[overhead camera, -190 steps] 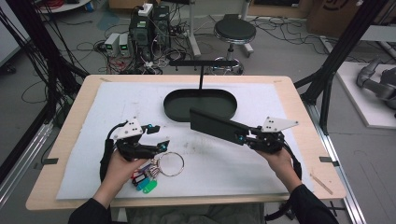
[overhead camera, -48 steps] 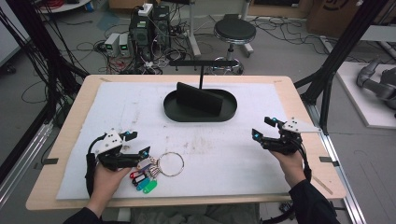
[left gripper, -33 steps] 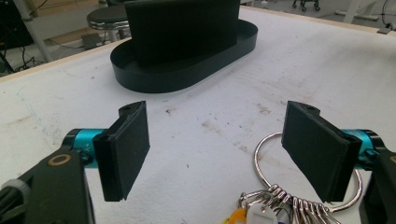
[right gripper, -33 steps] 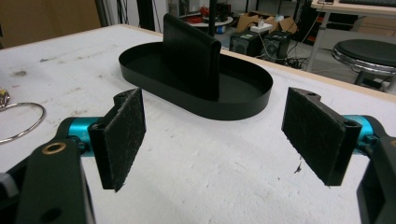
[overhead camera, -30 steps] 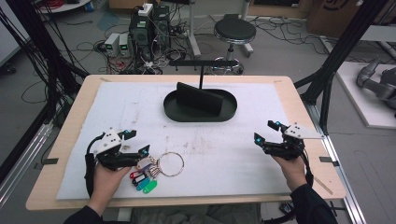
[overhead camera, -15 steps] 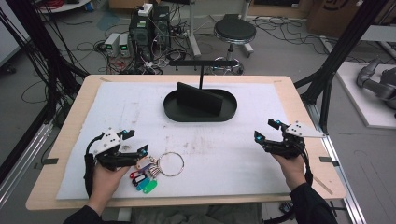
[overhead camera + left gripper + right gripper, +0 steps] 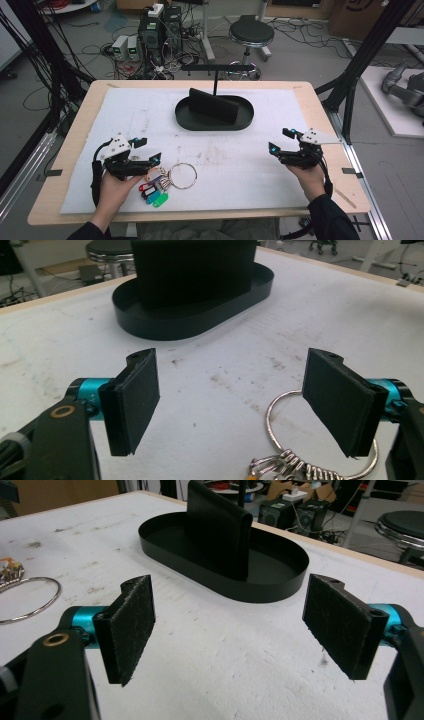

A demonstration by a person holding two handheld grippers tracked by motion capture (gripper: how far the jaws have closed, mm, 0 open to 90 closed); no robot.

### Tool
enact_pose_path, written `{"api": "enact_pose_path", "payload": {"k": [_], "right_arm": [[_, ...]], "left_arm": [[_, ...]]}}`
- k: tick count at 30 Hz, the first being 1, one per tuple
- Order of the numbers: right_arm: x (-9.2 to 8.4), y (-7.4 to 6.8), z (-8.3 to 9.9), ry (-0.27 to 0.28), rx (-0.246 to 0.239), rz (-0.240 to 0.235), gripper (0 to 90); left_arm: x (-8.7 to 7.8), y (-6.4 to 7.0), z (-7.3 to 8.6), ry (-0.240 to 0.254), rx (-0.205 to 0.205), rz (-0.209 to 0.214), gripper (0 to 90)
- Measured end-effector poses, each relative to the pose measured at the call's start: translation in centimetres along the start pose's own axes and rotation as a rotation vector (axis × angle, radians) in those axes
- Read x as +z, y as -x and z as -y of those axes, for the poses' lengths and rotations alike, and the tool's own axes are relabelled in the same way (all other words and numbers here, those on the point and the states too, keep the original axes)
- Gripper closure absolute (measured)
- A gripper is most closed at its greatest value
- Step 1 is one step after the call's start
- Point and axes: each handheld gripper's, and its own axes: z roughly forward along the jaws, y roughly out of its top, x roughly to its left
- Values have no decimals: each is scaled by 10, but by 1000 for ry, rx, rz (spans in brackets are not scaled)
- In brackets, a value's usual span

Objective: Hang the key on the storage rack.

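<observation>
Left gripper at lower left of high view, jaws spread wide, clamped on nothing. In left gripper view the gap is open, w/ bare mat between the pads. Key ring lying flat on the white mat, just right of the left gripper in high view; bunch of coloured key tags hanging off its left side, lower centre-left of frame. In left gripper view, ring seen at lower right, partly behind the right-hand pad, not between the pads.

Right gripper at right-centre of high view, also wide apart, holding nothing, well away from the ring. In right gripper view, ring at far left edge, tray at upper centre.

Black oval tray at upper centre of high view, w/ dark upright block standing in it; T-shaped stand rising at the back of the tray.

Progress, as a judgement: block looks already parked in tray, so that part prob. done. Keys untouched, nothing gripped, so the key-ring part not yet begun. Likely left to do: shift left gripper toward frame right and down, straddle ring wire or tag bunch, squeeze, lift, carry toward tray or stand. Thin wire flat on mat, so pickup prob. fiddly; tag bunch the easier grab. Right gripper idle, free to assist.
</observation>
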Motion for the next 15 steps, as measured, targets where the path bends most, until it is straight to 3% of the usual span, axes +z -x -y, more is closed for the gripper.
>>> {"api": "enact_pose_path", "payload": {"k": [5, 8, 12, 15], "right_arm": [[-1, -1, 0, -7, -14, -8, 242], [0, -2, 1, -9, -21, -12, 271], [0, -1, 2, -18, -32, -13, 276], [-1, 1, 4, -16, -27, -9, 279]], "left_arm": [[14, 1, 0, -80, -7, 65, 250], [22, 2, 0, -96, -30, 89, 315], [31, 3, -2, -145, 9, 133, 404], [39, 4, -4, -167, 9, 161, 459]]}}
